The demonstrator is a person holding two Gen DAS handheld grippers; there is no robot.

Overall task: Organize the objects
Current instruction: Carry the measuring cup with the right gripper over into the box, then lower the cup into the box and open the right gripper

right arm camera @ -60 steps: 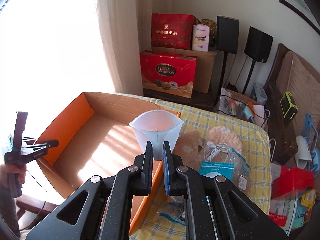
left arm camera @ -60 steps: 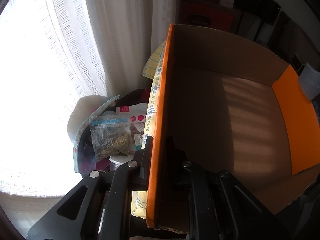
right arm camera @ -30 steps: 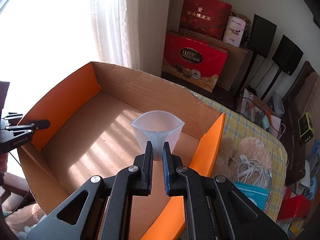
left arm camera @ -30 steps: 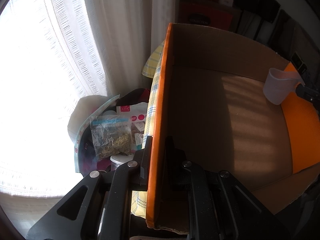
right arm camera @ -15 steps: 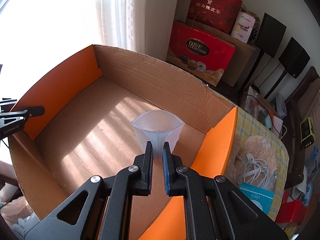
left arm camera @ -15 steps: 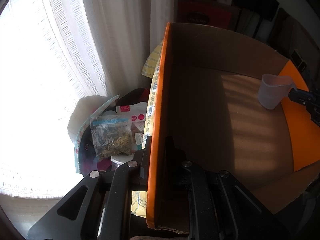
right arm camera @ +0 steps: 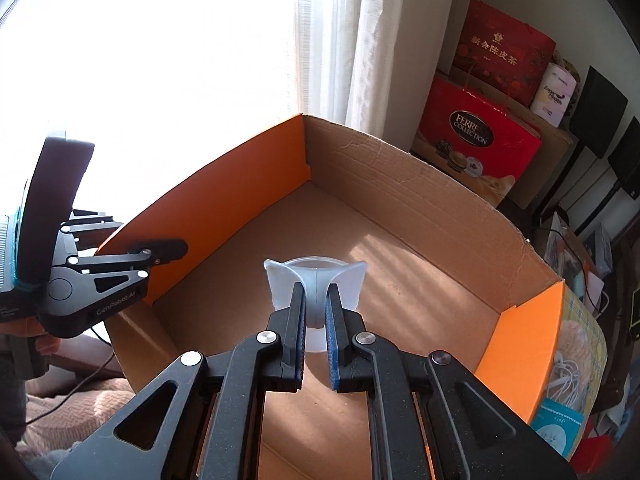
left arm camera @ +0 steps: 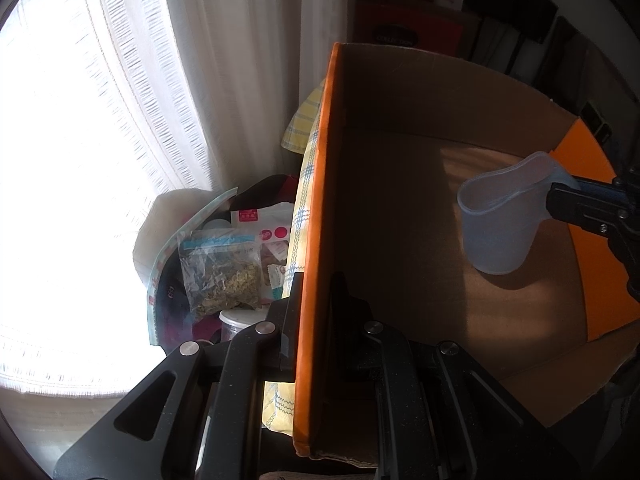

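Sunlit curtain (right arm camera: 360, 40), checked cloth (left arm camera: 304, 200) under cardboard box (right arm camera: 420, 208) | left gripper (left arm camera: 316, 304) clamps box's orange wall (left arm camera: 320, 184) | right gripper (right arm camera: 316, 312), angled down, pinches translucent cup (right arm camera: 316, 276) over box floor

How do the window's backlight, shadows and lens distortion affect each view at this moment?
Left wrist view: the window behind the curtain is blown out to white, the cardboard box interior is dim, and the translucent cup casts a soft shadow. Right wrist view: the window is overexposed too, striped sunlight falls across the box floor, and fisheye bending curves the box walls; the cup stays sharp.
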